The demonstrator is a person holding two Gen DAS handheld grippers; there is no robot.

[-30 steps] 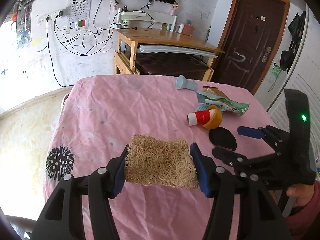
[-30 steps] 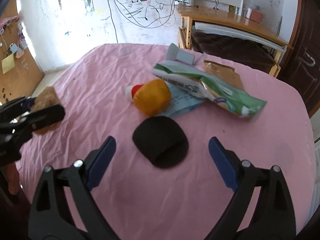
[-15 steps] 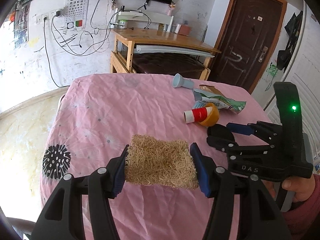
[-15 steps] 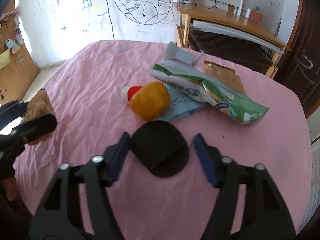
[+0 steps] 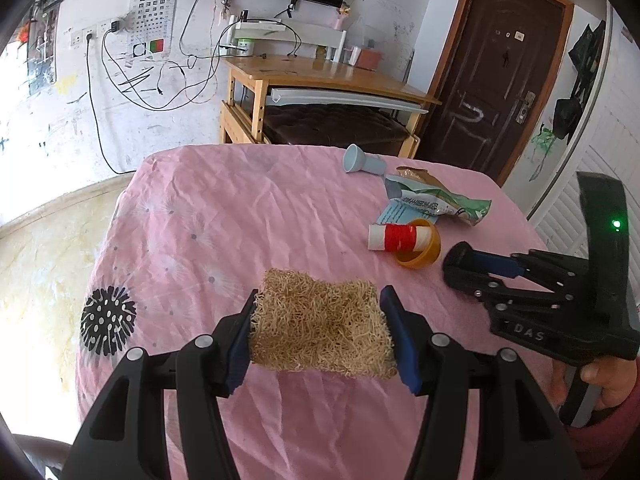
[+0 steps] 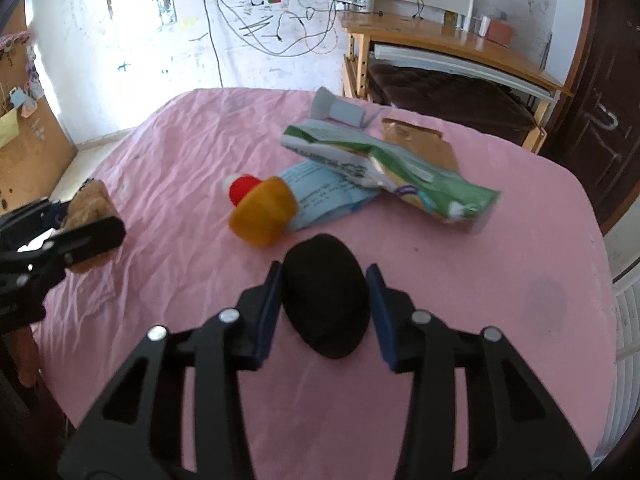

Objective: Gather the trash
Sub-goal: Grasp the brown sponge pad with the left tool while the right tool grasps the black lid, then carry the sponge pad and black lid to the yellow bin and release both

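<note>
Two grippers in view. The left gripper [image 5: 320, 328] clamps one straw-coloured scrub pad [image 5: 320, 332] above the pink tablecloth [image 5: 224, 220]; the right gripper [image 6: 325, 300] is closing, pads against one black disc [image 6: 325, 296]. Four further items lie beyond: orange cup [image 6: 262, 212], red-wound spool [image 5: 394, 237], green wrapper [image 6: 384, 168], blue funnel [image 5: 362, 162].

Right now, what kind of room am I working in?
Most likely a lived-in room at home, not a lab: a table under a pink cloth, a wooden desk with loose cables on a scribbled wall, an eye chart, and a dark entry door.
</note>
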